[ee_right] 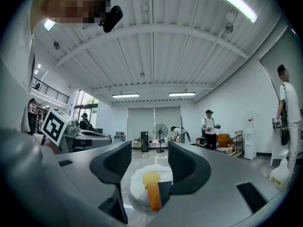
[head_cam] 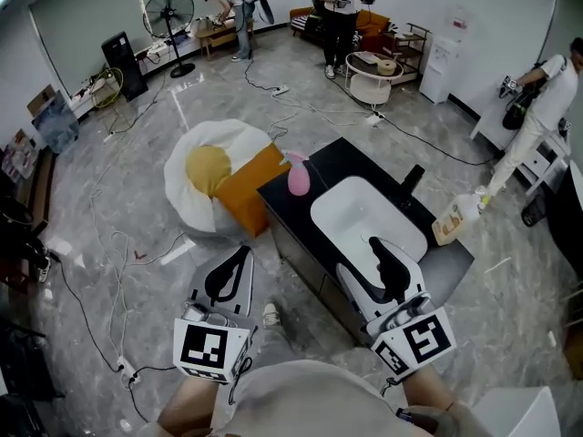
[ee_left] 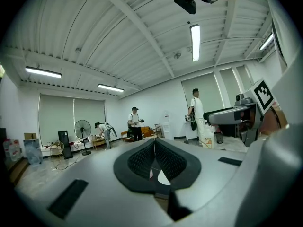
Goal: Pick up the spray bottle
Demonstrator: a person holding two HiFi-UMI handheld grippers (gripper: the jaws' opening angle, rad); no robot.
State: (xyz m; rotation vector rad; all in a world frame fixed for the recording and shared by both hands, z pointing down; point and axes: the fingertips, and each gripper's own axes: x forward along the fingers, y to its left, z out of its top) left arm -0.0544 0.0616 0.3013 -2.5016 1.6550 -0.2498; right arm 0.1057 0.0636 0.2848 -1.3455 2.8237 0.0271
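Note:
A pink spray bottle point(head_cam: 299, 173) stands upright at the far left corner of the black table point(head_cam: 351, 159), beside a white basin point(head_cam: 355, 215). A second, white spray bottle point(head_cam: 455, 217) with a tan label stands at the table's right edge; it also shows as the white bottle point(ee_right: 281, 174) and the labelled bottle point(ee_left: 207, 136). My left gripper point(head_cam: 240, 255) hangs over the floor left of the table, its jaws together and empty. My right gripper point(head_cam: 366, 258) hovers over the basin's near edge, open, nothing between its fingers. Both point level, well short of either bottle.
A white and yellow bean bag point(head_cam: 211, 176) and an orange cushion point(head_cam: 248, 189) lie on the floor against the table's left side. Cables point(head_cam: 109, 271) trail over the grey floor. Several people, a standing fan point(head_cam: 170, 16) and furniture are at the far walls.

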